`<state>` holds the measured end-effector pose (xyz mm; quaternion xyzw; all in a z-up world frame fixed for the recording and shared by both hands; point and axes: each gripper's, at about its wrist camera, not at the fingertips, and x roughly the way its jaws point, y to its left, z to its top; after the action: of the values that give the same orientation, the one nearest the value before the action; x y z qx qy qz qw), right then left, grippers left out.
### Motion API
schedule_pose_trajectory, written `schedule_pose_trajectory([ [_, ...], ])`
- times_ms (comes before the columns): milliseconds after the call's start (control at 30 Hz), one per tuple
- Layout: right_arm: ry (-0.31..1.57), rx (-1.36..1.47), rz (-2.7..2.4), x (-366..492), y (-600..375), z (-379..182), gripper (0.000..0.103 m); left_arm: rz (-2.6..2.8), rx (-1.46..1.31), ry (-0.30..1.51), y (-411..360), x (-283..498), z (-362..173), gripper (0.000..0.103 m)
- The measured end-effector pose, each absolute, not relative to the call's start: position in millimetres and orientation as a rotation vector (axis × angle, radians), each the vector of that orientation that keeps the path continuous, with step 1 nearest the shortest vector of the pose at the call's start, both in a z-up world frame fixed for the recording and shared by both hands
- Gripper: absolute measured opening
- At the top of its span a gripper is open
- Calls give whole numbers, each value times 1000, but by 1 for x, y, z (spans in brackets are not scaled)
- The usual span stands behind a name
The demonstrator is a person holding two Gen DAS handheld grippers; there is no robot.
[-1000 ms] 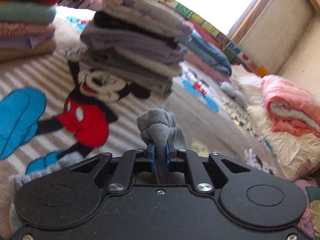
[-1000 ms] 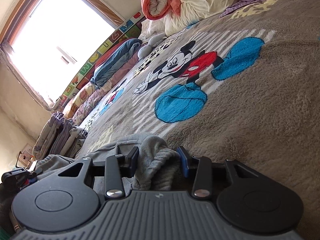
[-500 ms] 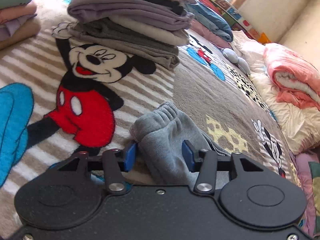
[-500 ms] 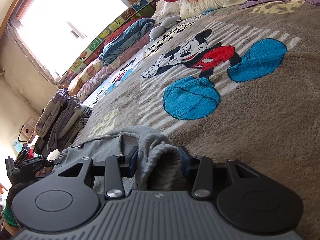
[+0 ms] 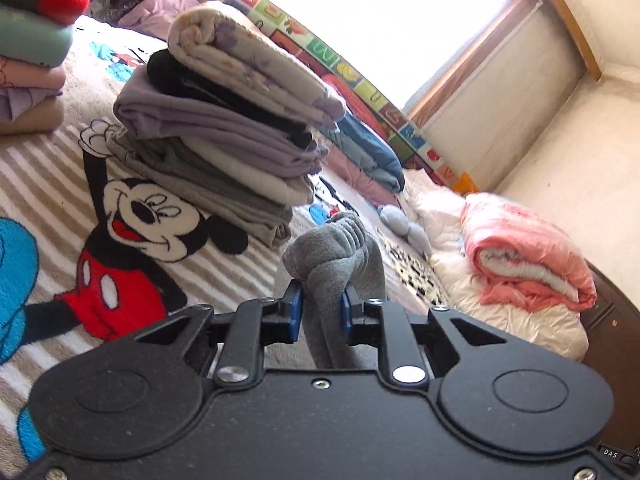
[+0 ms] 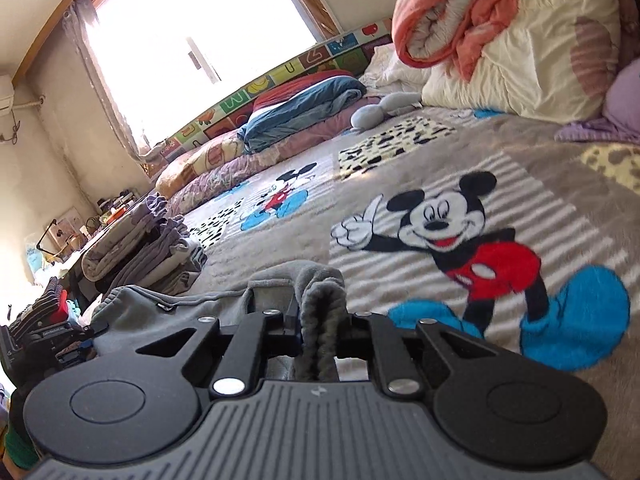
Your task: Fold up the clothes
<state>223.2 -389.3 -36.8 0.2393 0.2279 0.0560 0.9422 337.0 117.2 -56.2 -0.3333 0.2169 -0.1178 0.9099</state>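
Note:
Grey sweatpants (image 6: 168, 304) lie on the cartoon-mouse blanket (image 6: 560, 184). My left gripper (image 5: 320, 312) is shut on one ribbed cuff (image 5: 332, 248), which bunches up above the blue pads and is lifted off the blanket. My right gripper (image 6: 318, 320) is shut on the other cuff (image 6: 320, 284), low over the blanket, with the rest of the pants trailing off to its left. A stack of folded clothes (image 5: 224, 128) stands just beyond the left gripper; the same stack of folded clothes (image 6: 152, 248) shows at the far left of the right wrist view.
A second pile of folded clothes (image 5: 32, 60) sits at the left. Rolled pink and cream quilts (image 5: 528, 256) and a blue quilt (image 6: 304, 108) line the bed's far side under the window. A grey soft toy (image 6: 380, 108) lies near them.
Both grippers have shut on the cuffs they straddled half a second ago. The left one has lifted its cuff off the blanket; a second ago it also held it shut.

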Motion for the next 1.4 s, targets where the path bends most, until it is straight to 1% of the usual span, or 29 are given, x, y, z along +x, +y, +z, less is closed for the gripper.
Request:
schedule_pose_trajectory([
  [33,465,468,120,233,-390,-28,15,-225,-703,433,119,337,-56,17],
  [100,468,426,126,255,-390,-14,15,-155,-715,480,124,342,-63,18],
  [167,476,382,128,279,-387,-4,15,-87,-703,611,125,354,-79,22],
  [200,492,340,117,295,-384,-6,15,-57,-676,702,124,362,-88,27],
  [233,524,311,106,310,-382,-13,15,-45,-664,743,123,365,-92,27],
  [267,609,288,89,331,-380,-29,18,-43,-667,750,124,364,-92,31],
  [300,689,269,72,351,-379,-45,25,-40,-669,756,124,364,-93,37],
  [333,729,289,55,358,-380,-58,25,-36,-666,756,124,363,-92,48],
  [367,723,311,46,353,-379,-64,27,-33,-660,753,124,362,-91,56],
  [400,716,333,36,349,-378,-71,27,-29,-655,750,124,360,-90,59],
  [433,707,356,26,344,-378,-77,29,-25,-650,747,124,359,-88,60],
  [500,655,400,2,320,-384,-77,48,-17,-639,741,124,357,-86,60],
  [533,629,424,-10,308,-387,-78,53,-13,-633,738,124,356,-84,60],
  [567,612,462,-26,298,-392,-79,55,-9,-628,735,124,355,-83,60],
  [667,538,661,-62,249,-419,-90,57,3,-612,726,124,351,-79,60],
  [733,511,740,-81,221,-427,-101,58,-2,-607,712,125,346,-75,60],
  [800,490,827,-90,194,-430,-117,61,-2,-595,697,126,339,-70,61],
  [900,445,928,-61,167,-427,-140,60,22,-547,674,127,323,-64,61],
  [967,427,910,-42,161,-417,-142,61,41,-534,662,128,311,-61,61],
  [1033,424,887,-9,162,-408,-140,64,53,-540,651,130,300,-58,61],
  [1067,427,868,7,164,-403,-137,63,56,-543,645,130,294,-55,61],
  [1133,406,673,-37,160,-388,-119,62,64,-546,632,129,281,-51,61],
  [1200,393,573,39,164,-381,-109,62,56,-538,630,126,270,-47,61],
  [1267,426,571,105,174,-384,-114,62,40,-518,633,123,258,-46,61],
  [1333,458,576,104,181,-389,-119,59,31,-490,646,121,244,-48,61],
  [1367,471,604,118,182,-392,-121,54,28,-475,655,120,237,-49,61],
  [1400,482,630,133,183,-395,-123,47,29,-461,661,121,230,-51,61],
])
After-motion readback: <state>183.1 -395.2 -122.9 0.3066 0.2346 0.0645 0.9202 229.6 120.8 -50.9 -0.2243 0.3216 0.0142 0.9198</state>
